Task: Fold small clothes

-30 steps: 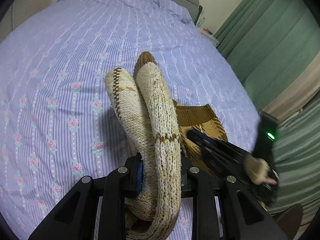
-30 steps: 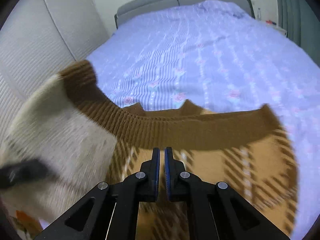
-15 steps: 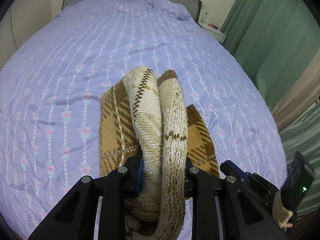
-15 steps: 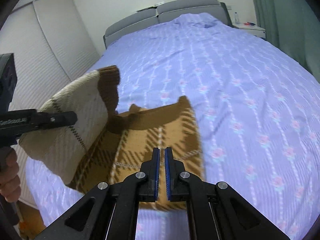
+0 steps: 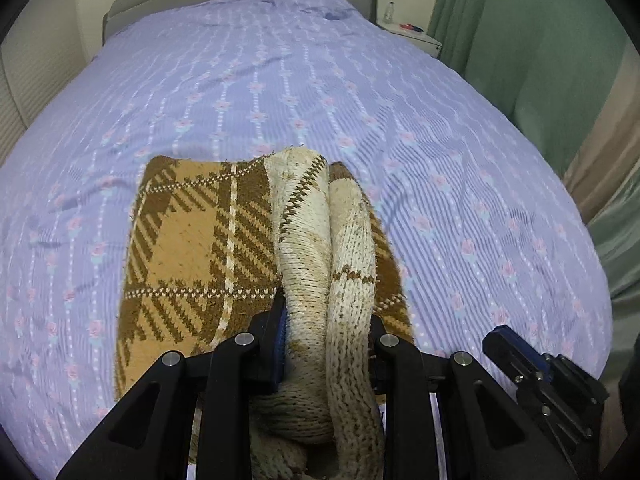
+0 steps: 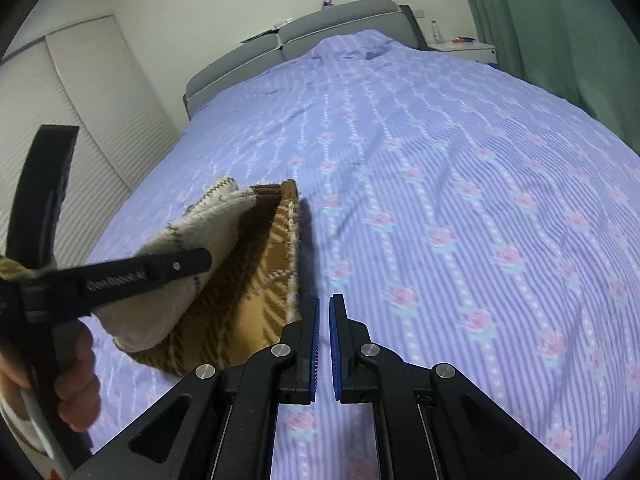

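A brown and tan plaid knit sweater lies on the bed. Its cream knit part is bunched and folded over the plaid. My left gripper is shut on that cream bunch and holds it just above the plaid. In the right wrist view the sweater lies at the left with the left gripper over it. My right gripper is nearly closed and empty, beside the sweater's right edge. It also shows in the left wrist view at the lower right.
The bed carries a lilac striped sheet with pink roses. A grey headboard stands at the far end. Green curtains hang on the right, a white nightstand beside them. A white slatted closet is at the left.
The sweater has come down flat onto the bed. My right gripper let go of its brown hem and drew back to the right. My left gripper lowered the cream bunch over the plaid.
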